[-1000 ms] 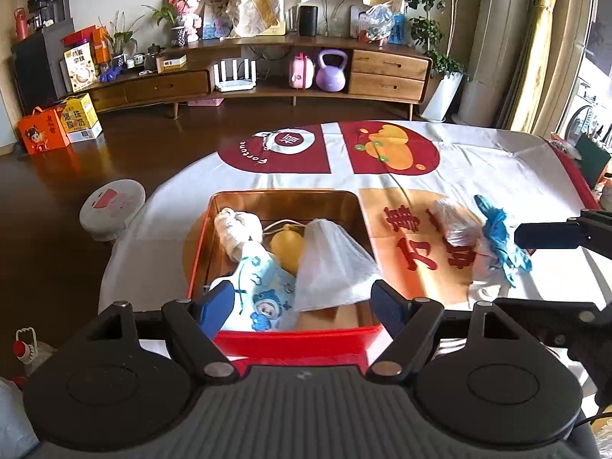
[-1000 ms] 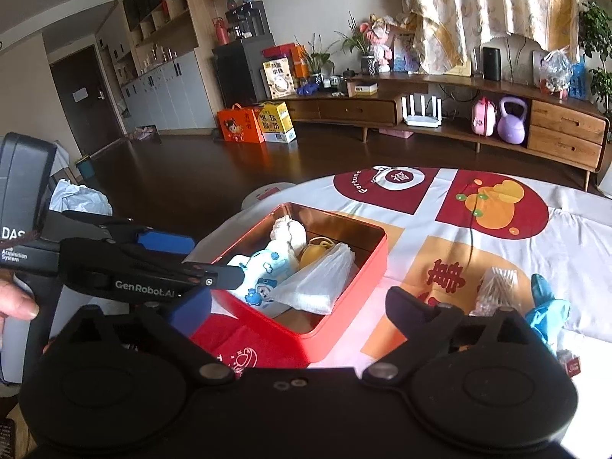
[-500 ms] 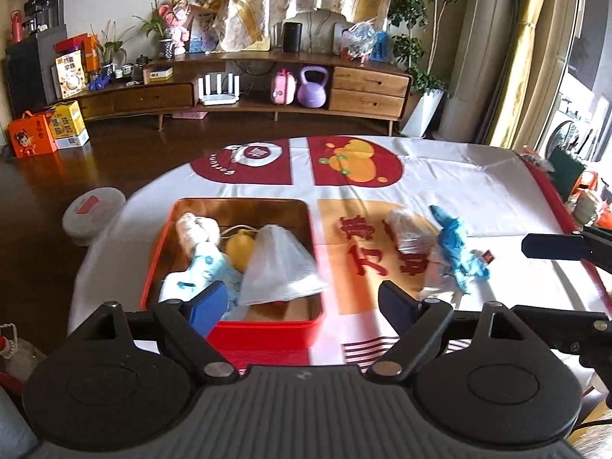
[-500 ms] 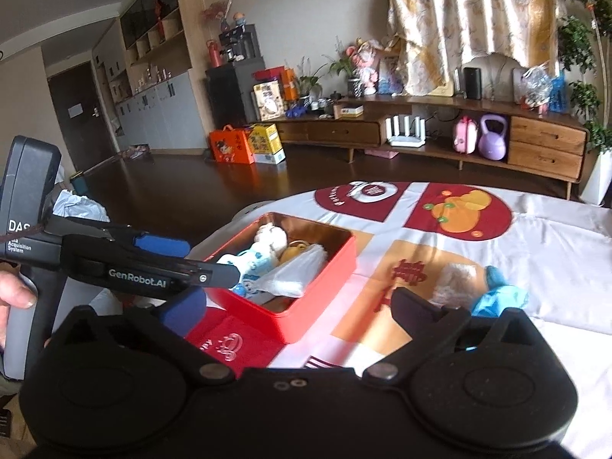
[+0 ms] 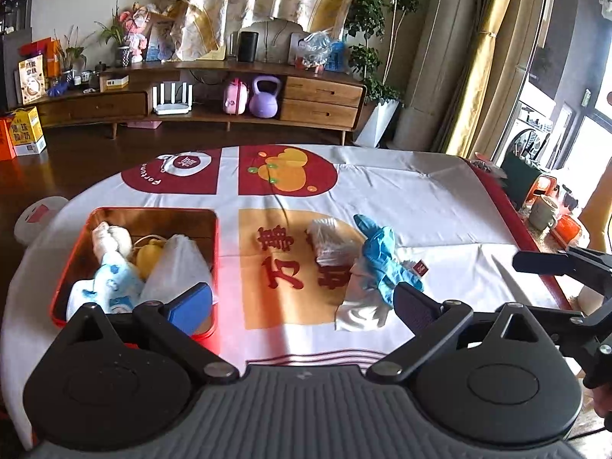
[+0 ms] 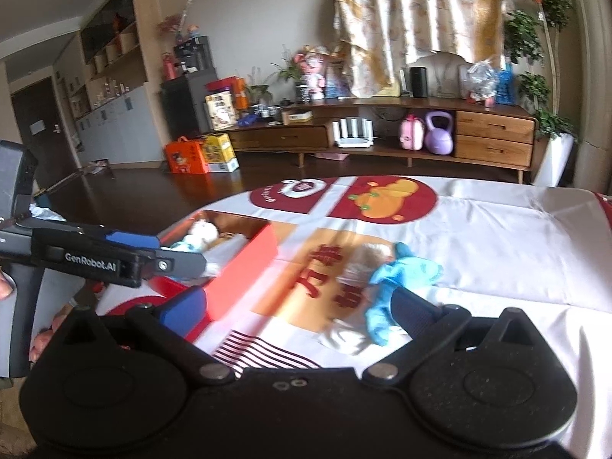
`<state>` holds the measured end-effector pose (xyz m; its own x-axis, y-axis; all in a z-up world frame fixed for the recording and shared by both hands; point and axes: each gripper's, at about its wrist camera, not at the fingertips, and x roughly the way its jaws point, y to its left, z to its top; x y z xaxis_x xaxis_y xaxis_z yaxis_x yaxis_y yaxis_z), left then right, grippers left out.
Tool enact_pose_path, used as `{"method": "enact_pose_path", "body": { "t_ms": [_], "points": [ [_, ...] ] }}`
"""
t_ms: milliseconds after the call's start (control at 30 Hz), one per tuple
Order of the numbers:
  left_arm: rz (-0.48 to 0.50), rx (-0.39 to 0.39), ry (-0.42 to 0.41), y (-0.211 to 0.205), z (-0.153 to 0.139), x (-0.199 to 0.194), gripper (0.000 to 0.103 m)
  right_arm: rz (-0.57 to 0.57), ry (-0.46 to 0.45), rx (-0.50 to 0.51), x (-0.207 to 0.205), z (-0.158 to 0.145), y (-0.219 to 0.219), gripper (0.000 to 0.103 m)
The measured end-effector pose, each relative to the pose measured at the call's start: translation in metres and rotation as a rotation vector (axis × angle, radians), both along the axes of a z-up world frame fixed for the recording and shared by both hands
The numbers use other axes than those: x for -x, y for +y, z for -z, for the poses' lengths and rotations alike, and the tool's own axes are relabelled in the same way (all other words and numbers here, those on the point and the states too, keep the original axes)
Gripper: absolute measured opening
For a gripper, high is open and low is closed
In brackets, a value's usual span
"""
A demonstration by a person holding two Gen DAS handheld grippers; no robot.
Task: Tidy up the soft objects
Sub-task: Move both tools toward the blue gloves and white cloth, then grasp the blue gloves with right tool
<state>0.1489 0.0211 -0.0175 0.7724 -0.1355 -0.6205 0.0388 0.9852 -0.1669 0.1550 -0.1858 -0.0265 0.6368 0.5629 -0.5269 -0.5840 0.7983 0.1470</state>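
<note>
A red tin box (image 5: 74, 244) sits at the table's left and holds a white plush (image 5: 109, 239), a blue-patterned cloth (image 5: 114, 285), a yellow item (image 5: 151, 256) and a white pouch (image 5: 178, 267). It also shows in the right wrist view (image 6: 241, 267). On the cloth to its right lie a clear crinkled packet (image 5: 327, 241), a blue glove (image 5: 380, 260) and a white cloth (image 5: 361, 311). The glove (image 6: 401, 271) and packet (image 6: 361, 264) show in the right wrist view too. My left gripper (image 5: 302, 302) is open and empty, near the table's front edge. My right gripper (image 6: 298, 304) is open and empty, just before the glove.
The round table has a white cloth with red and orange prints (image 5: 420, 206). A mug (image 5: 543, 212) stands off the right edge. A low wooden cabinet (image 5: 229, 95) with a purple kettlebell (image 5: 264, 97) lines the far wall. The left gripper's body crosses the right wrist view (image 6: 95, 258).
Both grippers have swung right, away from the red box and toward the glove and packet. Both stay open and empty. The objects have not moved.
</note>
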Motion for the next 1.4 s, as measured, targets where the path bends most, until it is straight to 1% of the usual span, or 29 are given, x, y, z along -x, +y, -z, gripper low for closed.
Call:
{"method": "enact_pose_path", "body": {
  "t_ms": [133,267,400,533,600,733,967,1167,1300,1400],
  "points": [
    [0.006,0.0,0.01,-0.013,0.005,-0.013,0.102,0.033,-0.003,0.025,-0.007,0.007,-0.017,0.103],
    [0.032,0.021,0.03,-0.024,0.01,-0.025,0.102,0.063,0.002,0.033,-0.017,0.013,-0.033,0.103],
    [0.058,0.012,0.061,-0.039,0.019,-0.038,0.102,0.086,0.007,0.046,-0.033,0.019,-0.044,0.103],
    [0.068,-0.019,0.057,-0.055,0.034,-0.049,0.102,0.106,0.013,0.054,-0.055,0.022,-0.052,0.103],
    [0.079,-0.043,0.053,-0.064,0.04,-0.054,0.102,0.105,0.016,0.061,-0.065,0.023,-0.051,0.103],
    [0.083,-0.094,0.074,-0.078,0.057,-0.067,0.102,0.097,0.031,0.072,-0.086,0.032,-0.044,0.103],
    [0.055,-0.13,0.101,-0.082,0.083,-0.089,0.102,0.093,0.059,0.086,-0.119,0.047,-0.022,0.1],
    [0.038,-0.15,0.122,-0.078,0.1,-0.108,0.102,0.141,0.104,0.073,-0.154,0.056,-0.009,0.095],
    [0.032,-0.173,0.124,-0.079,0.109,-0.118,0.102,0.172,0.143,0.08,-0.175,0.065,-0.002,0.09],
    [0.042,-0.175,0.133,-0.079,0.116,-0.126,0.102,0.191,0.16,0.091,-0.187,0.073,0.005,0.086]
  ]
}}
